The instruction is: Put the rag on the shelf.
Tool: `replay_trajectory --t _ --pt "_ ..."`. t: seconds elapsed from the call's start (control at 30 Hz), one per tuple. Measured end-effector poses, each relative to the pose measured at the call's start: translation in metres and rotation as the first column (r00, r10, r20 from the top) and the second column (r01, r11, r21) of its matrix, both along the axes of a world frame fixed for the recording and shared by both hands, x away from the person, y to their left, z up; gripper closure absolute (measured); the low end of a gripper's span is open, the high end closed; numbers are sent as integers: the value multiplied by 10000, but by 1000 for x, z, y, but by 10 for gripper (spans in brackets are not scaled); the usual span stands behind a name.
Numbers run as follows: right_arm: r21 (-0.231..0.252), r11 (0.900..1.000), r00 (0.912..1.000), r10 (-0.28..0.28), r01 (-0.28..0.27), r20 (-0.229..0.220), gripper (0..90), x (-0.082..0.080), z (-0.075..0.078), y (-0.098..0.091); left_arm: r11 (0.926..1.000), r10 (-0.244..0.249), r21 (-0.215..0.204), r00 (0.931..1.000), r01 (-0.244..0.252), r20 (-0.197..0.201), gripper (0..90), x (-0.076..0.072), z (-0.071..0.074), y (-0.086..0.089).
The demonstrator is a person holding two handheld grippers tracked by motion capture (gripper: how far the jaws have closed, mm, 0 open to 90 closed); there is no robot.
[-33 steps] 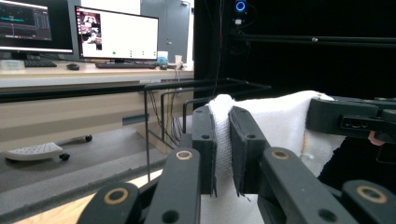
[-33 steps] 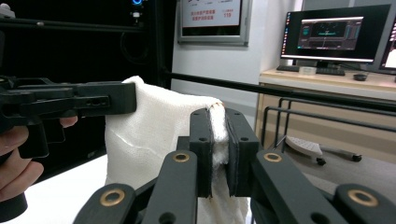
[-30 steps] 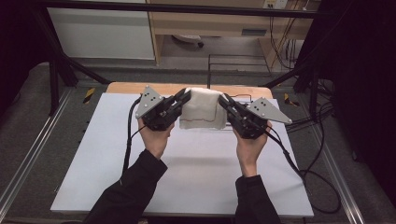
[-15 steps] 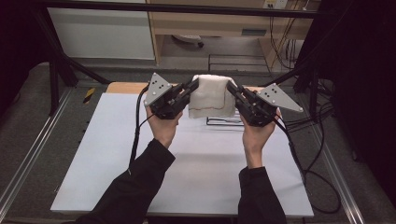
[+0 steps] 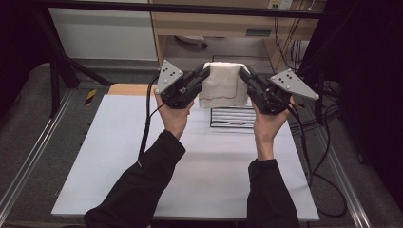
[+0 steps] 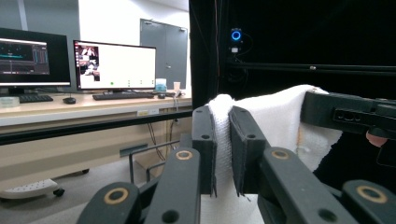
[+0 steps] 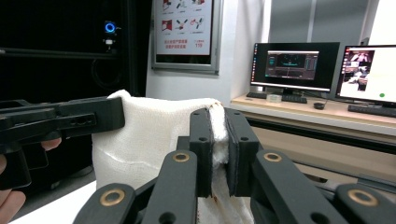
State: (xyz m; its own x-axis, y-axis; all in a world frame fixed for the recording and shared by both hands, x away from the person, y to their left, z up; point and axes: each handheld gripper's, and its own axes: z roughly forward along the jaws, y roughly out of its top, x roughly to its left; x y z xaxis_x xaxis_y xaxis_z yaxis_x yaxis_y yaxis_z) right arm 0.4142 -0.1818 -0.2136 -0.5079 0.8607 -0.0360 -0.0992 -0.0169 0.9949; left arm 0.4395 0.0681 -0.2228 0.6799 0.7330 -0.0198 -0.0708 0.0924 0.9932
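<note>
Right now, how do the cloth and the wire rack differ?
The cloth is white, soft and folded; the rack is thin dark wire. The cloth hangs in the air, pinched at its top corners by the left gripper and right gripper; the rack lies flat on the table below, ungripped.

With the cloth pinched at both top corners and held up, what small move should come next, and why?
Probably carry the white cloth forward and lower it over the wire rack. The left gripper and right gripper each clamp a top corner, and the cloth hangs just above the rack.
</note>
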Motion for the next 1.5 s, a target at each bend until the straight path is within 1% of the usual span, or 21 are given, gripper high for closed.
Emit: replay_trajectory --t 0.23,0.33,0.37,0.4,0.6,0.63,0.67,0.7,0.77,0.8,0.83,0.87,0.9,0.97,1.0,1.03,1.07,1.1,1.27,1.43,1.5 --pt "93 9999 9999 -110 109 109 830 10 6 -4 9997 55 -222 10000 -55 17 811 12 8 -6" --pt "99 9999 9998 -114 112 160 830 13 10 -5 9998 100 -159 9999 -99 16 811 16 11 -7" --pt "79 9999 9998 -140 138 158 830 14 12 -5 9998 170 -123 9998 -169 77 811 17 13 -7" --pt "52 9999 9997 -151 150 193 830 16 13 -5 9997 108 -205 9999 -108 22 811 18 14 -8" --pt "140 9998 9997 -170 167 185 829 21 20 -9 9997 217 -83 9997 -216 144 811 22 25 -12" --pt "180 9997 9996 -179 176 197 829 22 21 -10 9997 216 -100 9997 -215 139 811 22 26 -13" --pt "232 9996 9997 -176 171 178 829 22 23 -11 9998 108 -144 9999 -106 95 811 23 28 -15" --pt "235 9996 9996 -183 178 205 829 22 24 -12 9998 174 -134 9997 -172 173 811 23 29 -15" --pt "234 9995 9995 -200 195 251 829 23 28 -14 9997 170 -190 9997 -166 197 811 23 32 -18" --pt "225 9995 9994 -212 206 258 829 23 29 -15 9998 162 -138 9997 -160 201 811 24 34 -19" --pt "223 9995 9993 -231 224 289 829 23 31 -16 9998 106 -185 9998 -104 153 811 24 36 -20" --pt "221 9995 9992 -248 242 302 830 24 33 -17 9997 190 -151 9996 -186 230 811 25 37 -21" --pt "226 9994 9991 -269 262 314 829 24 35 -18 9997 175 -183 9996 -171 210 811 25 39 -22" --pt "204 9993 9989 -314 307 337 829 26 38 -20 9997 179 -150 9996 -176 226 811 27 42 -25" --pt "183 9993 9988 -340 333 343 829 27 39 -21 9998 91 -170 9998 -89 173 811 28 43 -27" --pt "179 9992 9988 -358 351 348 829 28 40 -22 9997 197 -145 9995 -193 254 811 29 45 -28" --pt "189 9991 9987 -382 376 327 829 29 41 -23 9998 183 -91 9994 -181 277 811 29 46 -29" --pt "188 9990 9986 -409 402 349 829 30 42 -25 9999 112 -133 9996 -109 250 811 30 47 -31" --pt "166 9987 9981 -493 487 379 829 35 47 -30 9998 149 -109 9995 -147 261 811 36 51 -38" --pt "87 9982 9976 -590 588 353 828 42 51 -35 9997 246 38 9993 -247 267 811 43 55 -45" --pt "160 9980 9976 -624 619 295 828 45 51 -38 9994 306 163 9992 -310 243 811 46 57 -48"
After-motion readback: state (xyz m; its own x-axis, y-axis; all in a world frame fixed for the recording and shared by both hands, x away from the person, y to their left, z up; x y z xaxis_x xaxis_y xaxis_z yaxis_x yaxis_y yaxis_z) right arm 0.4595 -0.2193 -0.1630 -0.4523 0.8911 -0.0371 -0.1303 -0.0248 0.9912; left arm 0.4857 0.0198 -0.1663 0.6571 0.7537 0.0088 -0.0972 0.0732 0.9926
